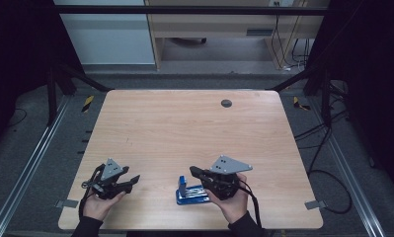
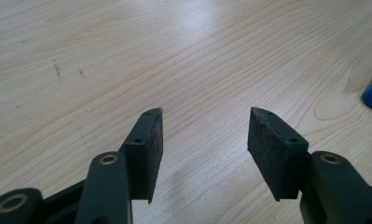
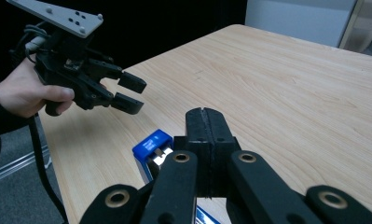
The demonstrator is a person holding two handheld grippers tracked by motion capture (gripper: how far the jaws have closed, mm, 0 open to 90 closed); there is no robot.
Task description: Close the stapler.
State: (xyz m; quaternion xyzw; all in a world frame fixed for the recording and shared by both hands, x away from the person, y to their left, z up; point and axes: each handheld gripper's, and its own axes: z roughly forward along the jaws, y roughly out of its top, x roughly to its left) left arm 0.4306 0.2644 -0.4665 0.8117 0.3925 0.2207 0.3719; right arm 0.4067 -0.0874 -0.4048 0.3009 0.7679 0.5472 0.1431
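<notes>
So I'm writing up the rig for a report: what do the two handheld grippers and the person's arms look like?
Both the left gripper and the right gripper are black two-jaw tools with brass-ringed pivots, flat dark pads and a grey three-cornered plate dotted with holes on top. A black cable trails from each. The person wears dark sleeves.
</notes>
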